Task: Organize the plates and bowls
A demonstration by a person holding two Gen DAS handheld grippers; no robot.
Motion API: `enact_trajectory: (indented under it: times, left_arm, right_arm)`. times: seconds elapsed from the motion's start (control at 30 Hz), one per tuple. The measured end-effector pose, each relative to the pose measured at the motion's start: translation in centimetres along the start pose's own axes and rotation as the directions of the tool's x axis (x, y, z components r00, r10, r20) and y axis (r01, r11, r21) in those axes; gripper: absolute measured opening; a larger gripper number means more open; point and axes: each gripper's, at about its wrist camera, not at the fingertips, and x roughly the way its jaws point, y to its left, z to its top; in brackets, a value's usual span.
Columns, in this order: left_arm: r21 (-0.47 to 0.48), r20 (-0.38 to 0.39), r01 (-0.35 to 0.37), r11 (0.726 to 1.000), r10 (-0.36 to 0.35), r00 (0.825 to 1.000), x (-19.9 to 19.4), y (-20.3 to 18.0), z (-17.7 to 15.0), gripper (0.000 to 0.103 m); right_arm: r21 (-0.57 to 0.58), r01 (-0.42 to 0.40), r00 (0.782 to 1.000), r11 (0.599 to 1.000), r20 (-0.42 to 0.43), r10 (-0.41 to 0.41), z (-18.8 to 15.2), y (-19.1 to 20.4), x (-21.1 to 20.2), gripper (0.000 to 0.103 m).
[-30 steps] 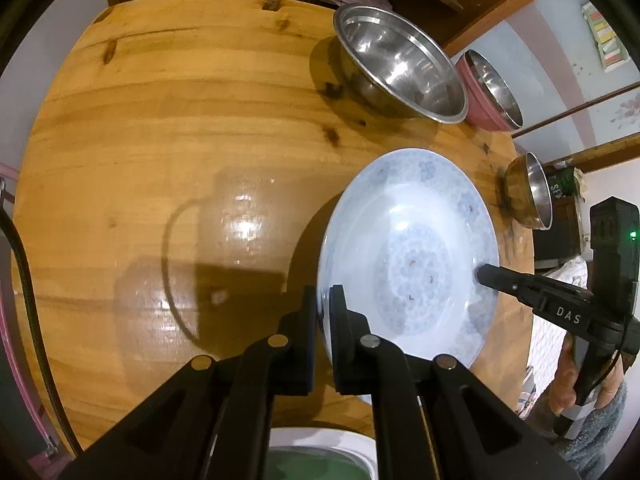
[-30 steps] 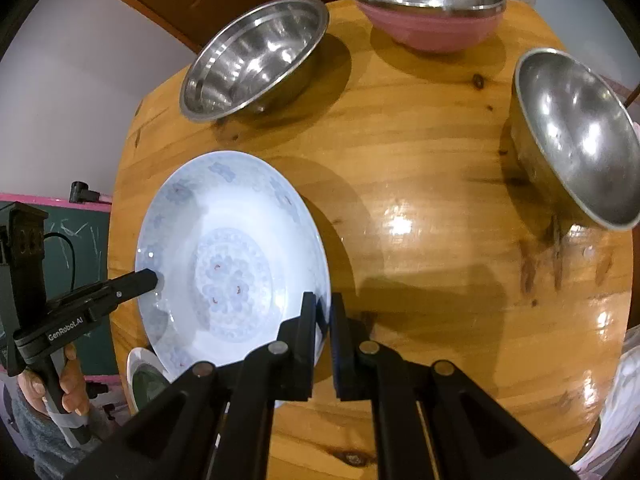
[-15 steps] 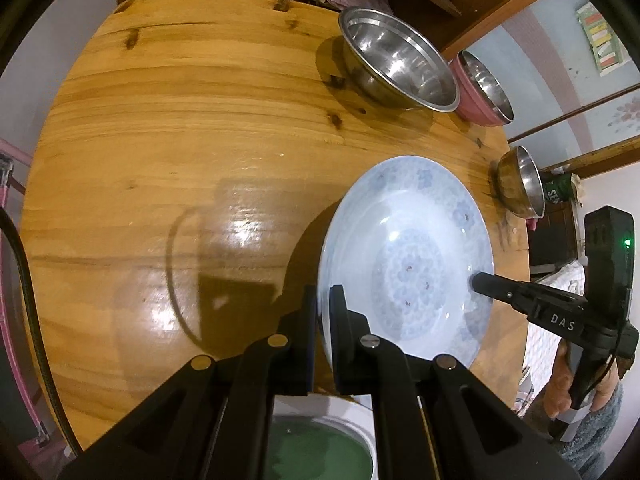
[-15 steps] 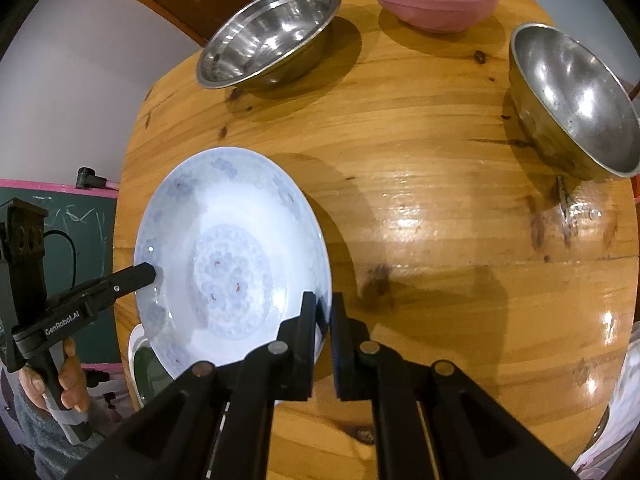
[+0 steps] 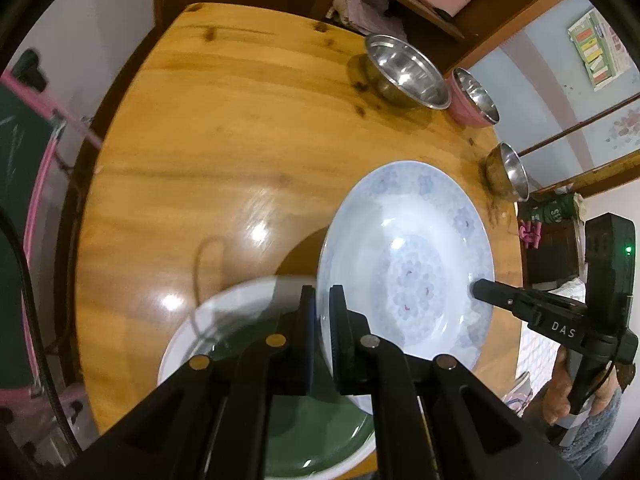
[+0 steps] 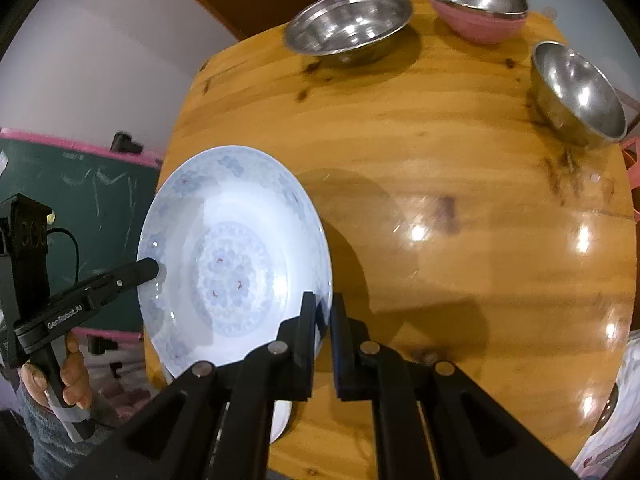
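A pale blue flower-patterned plate (image 5: 404, 264) (image 6: 232, 264) hangs tilted above the wooden table (image 5: 224, 128), held from both sides. My left gripper (image 5: 322, 300) is shut on its left rim; in the right wrist view its tip (image 6: 150, 270) meets the plate's far edge. My right gripper (image 6: 323, 304) is shut on the opposite rim and shows in the left wrist view (image 5: 476, 288). Below the held plate, at the table's near edge, lies a white plate with a green centre (image 5: 280, 420), partly hidden by my fingers.
At the far side of the table stand a wide steel bowl (image 6: 348, 26), a pink bowl with a steel bowl inside (image 6: 480, 4) and a smaller steel bowl (image 6: 576, 92). A green board with a pink frame (image 6: 80, 192) stands off the table's left.
Both grippers have carried the blue plate up and back toward the table's near edge. The green-centred plate has come into view beneath it. The bowls look farther away.
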Motion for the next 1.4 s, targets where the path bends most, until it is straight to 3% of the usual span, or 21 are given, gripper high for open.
enact_trajectory:
  times: [0.3, 0.57, 0.83, 1.17, 1.33, 1.4]
  left_arm:
    - [-0.071, 0.019, -0.043, 0.997, 0.045, 0.999, -2.5, 5.1, -7.7, 0.004]
    - [-0.139, -0.005, -0.055, 0.989, 0.055, 0.999, -1.2, 9.1, -12.0, 0.004]
    - [-0.163, -0.022, -0.054, 0.985, 0.051, 0.998, 0.5, 10.6, -12.6, 0.004]
    - [-0.141, -0.019, -0.062, 0.988, 0.06, 0.998, 1.1, 9.7, -11.9, 0.004]
    - [-0.114, -0.027, -0.073, 0.991, 0.07, 0.997, 1.1, 9.1, -11.6, 0.009]
    - [-0.102, -0.032, -0.071, 0.992, 0.068, 0.997, 1.1, 8.8, -11.6, 0.016]
  right_arm:
    - [-0.053, -0.015, 0.999, 0.998, -0.039, 0.013, -5.5, 4.5, 1.9, 0.006]
    - [-0.078, -0.014, 0.997, 0.997, -0.071, 0.008, -8.4, 6.6, 4.8, 0.006]
    - [-0.106, 0.035, 0.996, 0.994, -0.072, -0.043, -9.2, 7.8, 6.3, 0.006]
    - [-0.123, 0.087, 0.995, 0.989, -0.046, -0.093, -8.7, 7.7, 6.6, 0.007]
    - [-0.168, 0.128, 0.99, 0.977, -0.044, -0.137, -8.7, 8.4, 6.6, 0.009]
    - [-0.182, 0.139, 0.988, 0.973, -0.044, -0.15, -8.7, 8.5, 6.5, 0.009]
